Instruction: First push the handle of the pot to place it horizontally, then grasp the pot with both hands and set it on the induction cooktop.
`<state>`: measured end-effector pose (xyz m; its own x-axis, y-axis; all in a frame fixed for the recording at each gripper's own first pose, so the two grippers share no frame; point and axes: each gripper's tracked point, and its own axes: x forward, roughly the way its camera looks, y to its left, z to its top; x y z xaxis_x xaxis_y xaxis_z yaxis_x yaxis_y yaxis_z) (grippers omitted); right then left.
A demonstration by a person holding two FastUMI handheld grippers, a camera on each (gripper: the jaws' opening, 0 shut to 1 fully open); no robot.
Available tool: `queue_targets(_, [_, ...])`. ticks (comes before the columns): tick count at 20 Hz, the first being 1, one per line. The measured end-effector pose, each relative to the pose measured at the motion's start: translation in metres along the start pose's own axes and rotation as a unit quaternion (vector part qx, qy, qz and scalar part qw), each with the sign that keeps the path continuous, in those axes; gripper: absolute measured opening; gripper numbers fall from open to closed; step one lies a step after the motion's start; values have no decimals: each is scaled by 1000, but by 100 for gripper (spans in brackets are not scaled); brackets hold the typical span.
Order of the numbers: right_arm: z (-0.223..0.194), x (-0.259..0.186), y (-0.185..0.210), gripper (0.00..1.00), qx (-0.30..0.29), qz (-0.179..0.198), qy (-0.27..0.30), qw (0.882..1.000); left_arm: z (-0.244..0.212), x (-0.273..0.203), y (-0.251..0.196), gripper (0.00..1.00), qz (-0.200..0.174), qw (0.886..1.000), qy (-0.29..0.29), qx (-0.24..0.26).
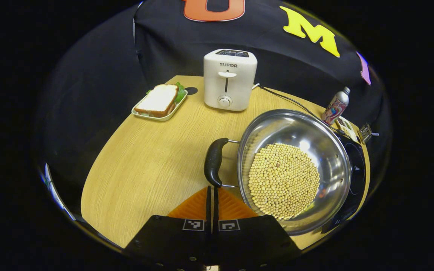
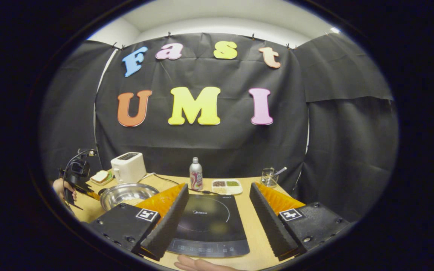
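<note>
A steel pot [image 1: 300, 128] with a bed of pale beans stands on the wooden table [image 1: 145, 169]. Its black side handle [image 1: 214, 162] points toward me in the left gripper view. My left gripper [image 1: 212, 188] is shut with nothing held, and its tips reach the near end of that handle. The pot's far side overlaps the black induction cooktop [image 1: 356, 169]. In the right gripper view the cooktop [image 2: 209, 226] lies flat between the wide-open fingers of my right gripper [image 2: 219, 186]. The pot [image 2: 126, 194] sits to its left, and a hand holds the left gripper [image 2: 77, 180] beyond it.
A white toaster [image 1: 230, 79] stands at the back, its cord running behind the pot. A sandwich on a tray [image 1: 160, 101] lies at back left. A bottle [image 2: 195, 174], a divided dish [image 2: 226, 186] and a wire holder [image 2: 268, 177] line the rear edge. A hand [image 2: 198, 265] rests near the cooktop's front.
</note>
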<state>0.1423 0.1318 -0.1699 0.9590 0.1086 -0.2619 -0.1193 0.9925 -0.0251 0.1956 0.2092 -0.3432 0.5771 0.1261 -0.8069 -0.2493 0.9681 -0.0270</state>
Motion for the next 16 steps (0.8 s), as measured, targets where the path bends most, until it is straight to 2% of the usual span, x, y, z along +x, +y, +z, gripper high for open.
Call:
queue_targets(1, [-1, 4, 7, 99, 4, 7, 4, 1000, 3, -6, -4, 0, -9, 1000, -14, 2])
queue_targets(2, [-6, 9, 13, 99, 8, 14, 7, 1000, 8, -14, -8, 11, -21, 999, -31, 2])
queue_targets(3, [-10, 14, 19, 99, 10, 19, 13, 1000, 12, -25, -12, 1, -31, 998, -47, -1])
queue_targets(4, [-16, 19, 25, 99, 11, 24, 20, 999, 17, -34, -15, 7, -41, 997, -63, 0])
queue_targets(5, [-21, 23, 32, 99, 12, 30, 27, 999, 20, -44, -16, 27, -44, 996, -75, 4])
queue_targets(8, [-38, 39, 54, 99, 5, 42, 45, 998, 26, -57, -29, 54, -65, 993, -100, 12])
queue_targets(9, [-44, 44, 62, 99, 2, 45, 53, 998, 24, -56, -29, 81, -64, 992, -103, 18])
queue_targets(10, [-49, 50, 69, 100, 1, 48, 60, 997, 26, -51, -30, 84, -61, 992, -107, 23])
queue_targets(11, [-55, 56, 77, 99, 0, 51, 69, 996, 29, -53, -29, 97, -57, 992, -108, 27])
queue_targets(14, [-75, 77, 102, 100, 0, 62, 95, 994, 29, -32, -27, 96, -50, 994, -97, 30])
queue_targets(16, [-88, 91, 115, 99, 8, 66, 114, 991, 31, -15, -17, 96, -33, 995, -93, 33])
